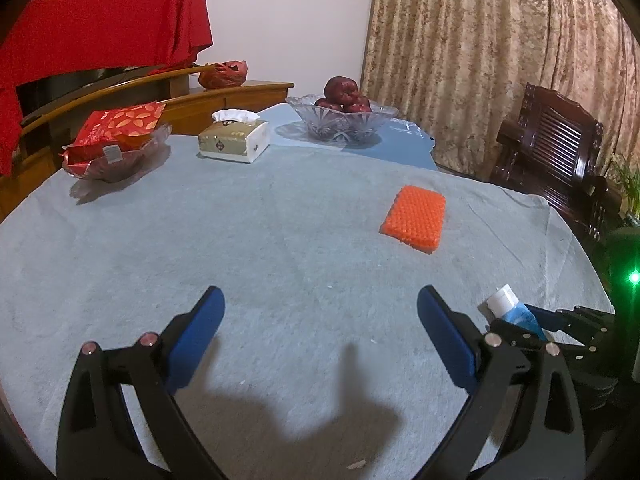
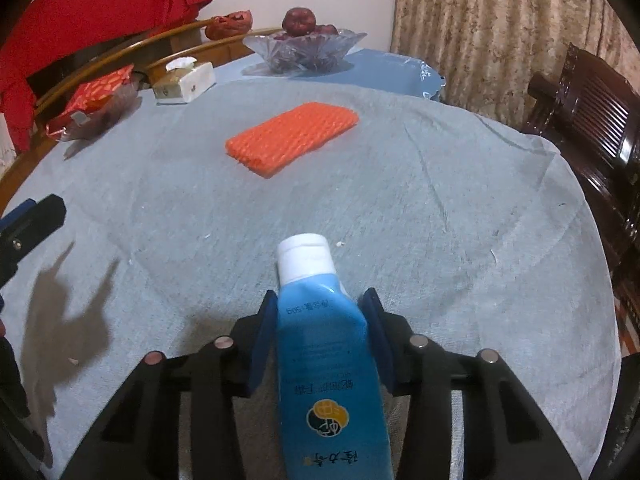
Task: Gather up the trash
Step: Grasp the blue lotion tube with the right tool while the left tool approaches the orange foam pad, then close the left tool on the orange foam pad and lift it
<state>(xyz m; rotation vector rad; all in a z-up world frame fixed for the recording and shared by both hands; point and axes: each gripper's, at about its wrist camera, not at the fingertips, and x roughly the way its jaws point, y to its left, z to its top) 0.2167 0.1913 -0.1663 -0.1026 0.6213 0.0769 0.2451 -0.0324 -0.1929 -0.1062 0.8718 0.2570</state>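
Note:
A blue tube with a white cap [image 2: 324, 344] lies on the grey tablecloth [image 2: 460, 220], cap pointing away from me. My right gripper [image 2: 320, 296] is shut on it, a blue pad against each side of its shoulder. In the left wrist view the same tube [image 1: 508, 308] and the right gripper [image 1: 560, 320] show at the lower right. My left gripper [image 1: 320, 294] hovers open over bare cloth, nothing between its fingers; one of its fingers [image 2: 36, 216] shows in the right wrist view at the left edge. An orange textured pad [image 1: 414, 220] [image 2: 292, 140] lies flat further out on the table.
At the far side stand a tissue box [image 1: 234, 140], a glass bowl of dark red fruit [image 1: 344, 116] and a clear dish holding red packets [image 1: 116, 140]. A dark wooden chair [image 1: 556, 156] stands to the right of the table, by the curtain. Small crumbs dot the cloth.

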